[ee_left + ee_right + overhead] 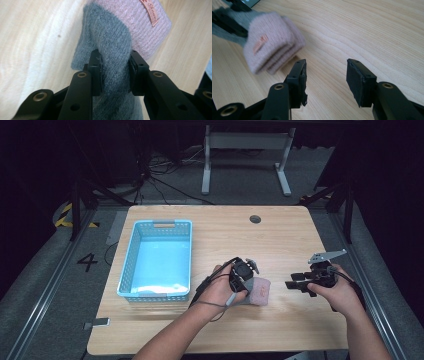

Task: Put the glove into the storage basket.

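On the wooden table (280, 235) lies a folded pair of knitted socks (257, 291), pink at the cuff end and grey at the other end. It rests near the person's edge of the table, to the right of the light blue plastic basket (131, 256) and a little apart from it.

The left gripper (113, 72) is clamped on the grey part of the socks; in the left gripper view the wool is squeezed between the two black jaws, and the pink cuff with a small sewn label (151, 12) lies just beyond them on the wood. From the high view, the left hand (220, 287) holds this gripper right at the left side of the socks.

The right gripper (325, 77) is on the other side of the socks, close to them but not touching. Its jaws stand wide apart with nothing between them, only bare table. In the right gripper view the pink cuff is just beside its left jaw, a bit blurred. The right hand (337, 292) holds this gripper low over the table, further from the basket than the socks are.
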Available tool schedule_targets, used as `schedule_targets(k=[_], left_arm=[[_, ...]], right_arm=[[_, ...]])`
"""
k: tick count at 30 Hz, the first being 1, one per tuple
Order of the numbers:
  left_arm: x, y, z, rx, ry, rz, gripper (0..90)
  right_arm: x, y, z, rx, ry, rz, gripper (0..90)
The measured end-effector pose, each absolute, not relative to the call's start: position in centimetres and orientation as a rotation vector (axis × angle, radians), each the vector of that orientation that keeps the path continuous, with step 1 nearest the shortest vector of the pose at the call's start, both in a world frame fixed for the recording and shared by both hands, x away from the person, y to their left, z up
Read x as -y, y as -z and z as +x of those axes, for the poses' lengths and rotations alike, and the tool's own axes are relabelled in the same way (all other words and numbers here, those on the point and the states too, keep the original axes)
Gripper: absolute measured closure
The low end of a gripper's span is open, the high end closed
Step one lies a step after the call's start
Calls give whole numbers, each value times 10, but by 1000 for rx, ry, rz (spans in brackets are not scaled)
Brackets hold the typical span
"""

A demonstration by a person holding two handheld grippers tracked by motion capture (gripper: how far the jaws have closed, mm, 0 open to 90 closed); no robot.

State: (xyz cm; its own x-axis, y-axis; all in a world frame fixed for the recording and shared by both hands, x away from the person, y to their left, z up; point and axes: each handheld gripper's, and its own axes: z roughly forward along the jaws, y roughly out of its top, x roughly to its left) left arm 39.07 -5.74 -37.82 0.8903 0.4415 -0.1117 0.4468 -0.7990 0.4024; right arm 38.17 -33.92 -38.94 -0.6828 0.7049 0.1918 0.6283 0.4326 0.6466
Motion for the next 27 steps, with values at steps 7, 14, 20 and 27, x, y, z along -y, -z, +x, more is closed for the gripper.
schedule_targets(k=[7, 14, 20, 27], left_arm=[[48, 359, 390, -653, 6, 2604, 687], [42, 352, 391, -648, 6, 2592, 687], [31, 338, 392, -654, -12, 2574, 686], [11, 322, 392, -673, -38, 2552, 685]], right_arm=[[339, 392, 383, -2568, -1073, 1207, 514], [340, 393, 383, -2570, -1067, 1208, 513], [339, 394, 384, -2575, -1066, 1209, 513], [336, 394, 388, -2584, -1067, 1203, 512]])
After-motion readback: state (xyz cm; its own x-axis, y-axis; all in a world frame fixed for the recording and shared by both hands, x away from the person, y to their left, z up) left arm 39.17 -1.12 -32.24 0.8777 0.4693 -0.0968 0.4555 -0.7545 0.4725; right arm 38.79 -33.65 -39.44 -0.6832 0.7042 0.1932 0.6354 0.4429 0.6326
